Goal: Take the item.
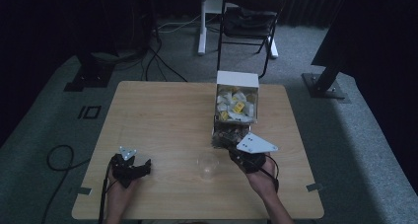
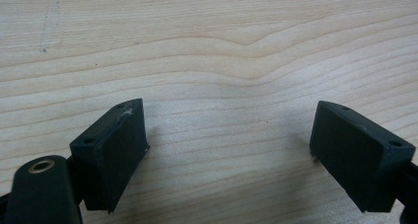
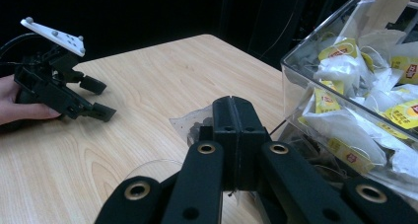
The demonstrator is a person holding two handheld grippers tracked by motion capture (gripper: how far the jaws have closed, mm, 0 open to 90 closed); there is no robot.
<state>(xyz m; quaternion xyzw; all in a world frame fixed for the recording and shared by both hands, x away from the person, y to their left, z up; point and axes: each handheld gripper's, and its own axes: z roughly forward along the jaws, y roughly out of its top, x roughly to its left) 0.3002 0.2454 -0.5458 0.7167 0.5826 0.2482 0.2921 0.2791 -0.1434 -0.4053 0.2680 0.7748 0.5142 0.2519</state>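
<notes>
A clear dispenser box (image 1: 237, 105) of tea bags (image 3: 345, 110) stands at the table's far right-middle. My right gripper (image 1: 230, 149) is at its lower opening. In the right gripper view this gripper (image 3: 231, 103) is shut, and a translucent sachet with dark contents (image 3: 193, 126) sticks out from behind the jaw tips, apparently pinched. A clear glass (image 1: 208, 166) stands just left of that hand; its rim (image 3: 148, 166) lies below the jaws. My left gripper (image 1: 147, 167) rests near the front left, open (image 2: 229, 135) over bare wood, nothing between its jaws. It also appears open in the right gripper view (image 3: 101, 99).
The wooden table (image 1: 162, 115) has bare surface across its left and far parts. A folding chair (image 1: 249, 17) and a white stand leg (image 1: 202, 21) are on the carpet behind. Cables (image 1: 59, 157) lie on the floor at left.
</notes>
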